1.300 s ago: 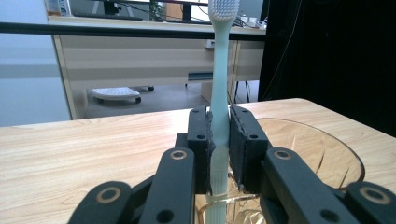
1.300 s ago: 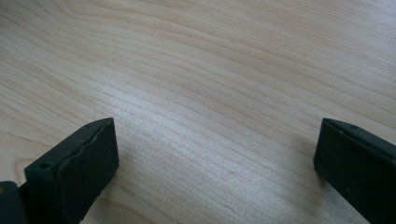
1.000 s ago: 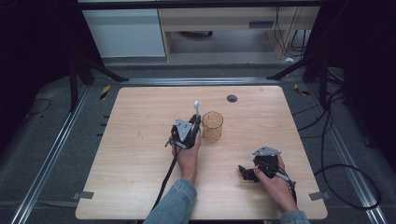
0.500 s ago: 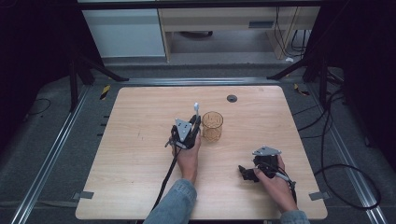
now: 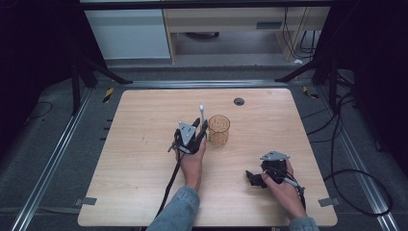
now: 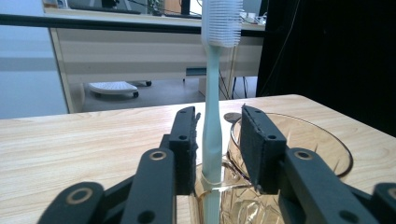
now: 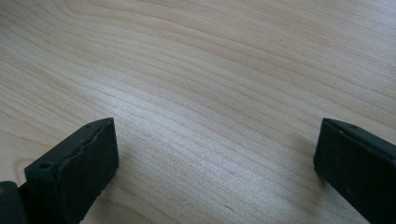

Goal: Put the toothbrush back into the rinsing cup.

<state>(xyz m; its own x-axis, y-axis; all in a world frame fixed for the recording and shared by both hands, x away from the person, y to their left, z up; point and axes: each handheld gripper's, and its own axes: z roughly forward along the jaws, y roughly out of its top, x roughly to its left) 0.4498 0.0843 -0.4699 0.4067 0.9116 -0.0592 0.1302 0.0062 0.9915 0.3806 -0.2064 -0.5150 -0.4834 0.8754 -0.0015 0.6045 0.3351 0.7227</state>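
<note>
While its tool (image 6: pixel 217 149) spreads, smooth plastic toothbrush (image 6: pixel 212 135) stands in ribbed amber glass (image 6: pixel 299 144).

Quick count: one wooden desk (image 5: pixel 134 192), and on it one amber glass cup (image 5: pixel 219 130), one pale green toothbrush (image 5: pixel 202 115) standing upright, and one small dark round disc (image 5: pixel 239 101) near the far edge. Two grippers, the left gripper (image 5: pixel 199 129) and the right gripper (image 5: pixel 251 177), one per hand.

A pale desk (image 5: pixel 226 21) stands on grey floor (image 5: pixel 216 60) beyond the table (image 5: pixel 134 144).
</note>
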